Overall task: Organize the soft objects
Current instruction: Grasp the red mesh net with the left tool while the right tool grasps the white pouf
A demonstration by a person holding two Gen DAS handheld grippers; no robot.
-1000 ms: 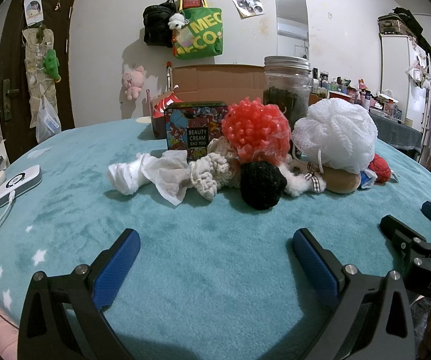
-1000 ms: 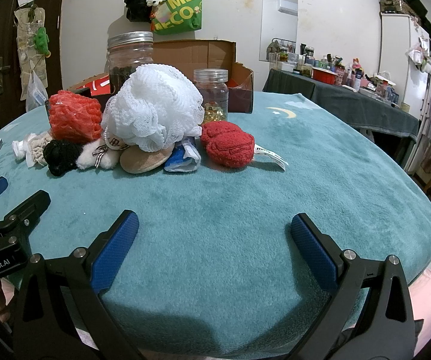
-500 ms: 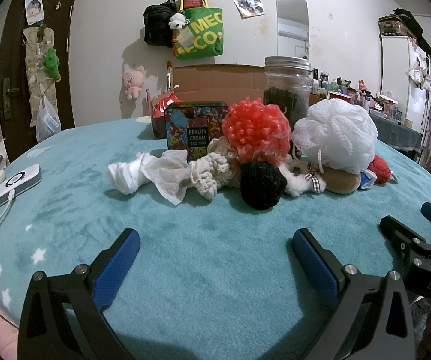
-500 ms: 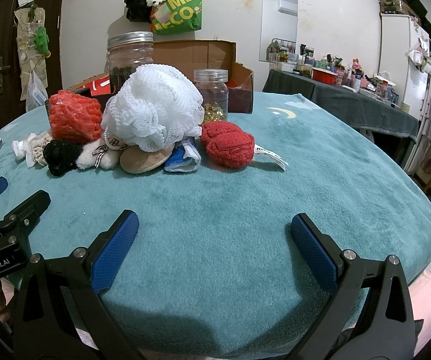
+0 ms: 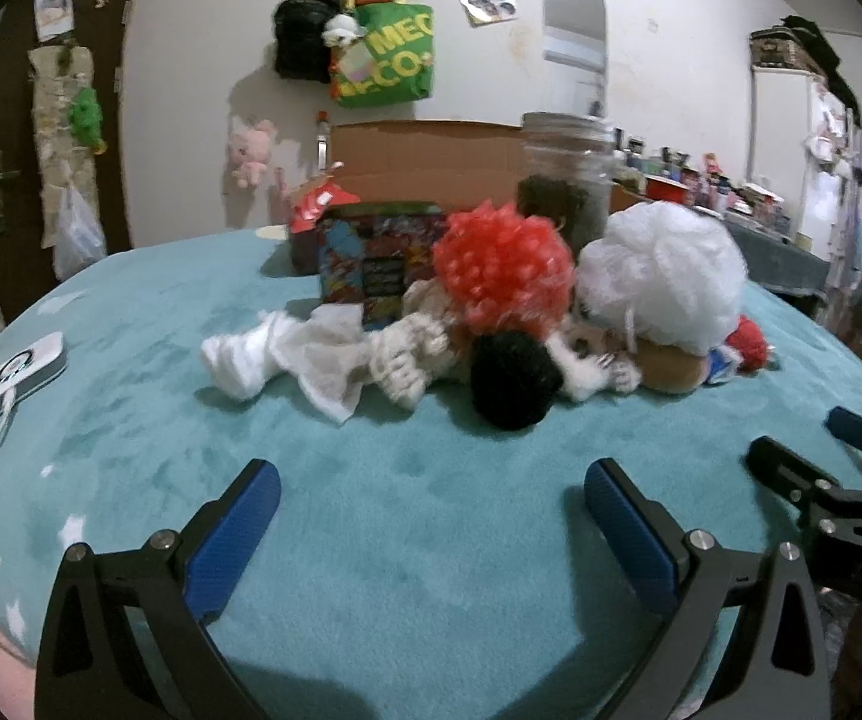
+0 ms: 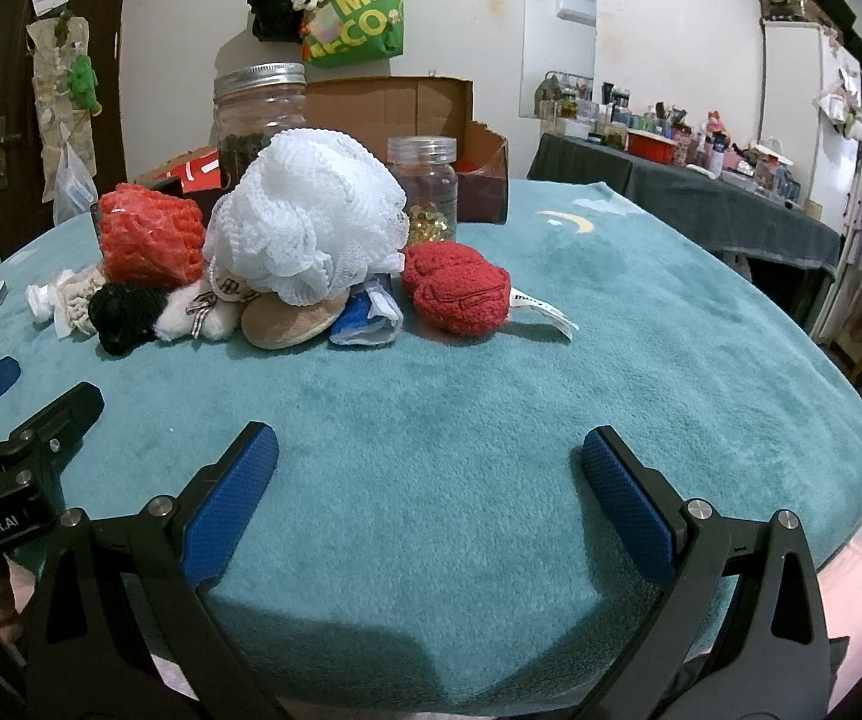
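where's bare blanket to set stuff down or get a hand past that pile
Bare teal blanket lies between both open tongs, left and right, and the pile. More lies right of the red knitted plush toward the moon print. It is crowded from the white crumpled cloth to the white mesh bath pouf, with the lidded glass jars and open cardboard box behind.

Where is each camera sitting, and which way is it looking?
Left wrist: sits on the left hand-held gripper, facing the black fuzzy ball; its blue fingers show.
Right wrist: sits on the right hand-held gripper, facing the dark red knitted bundle; its blue fingers show.
Both see the white mesh bath pouf.
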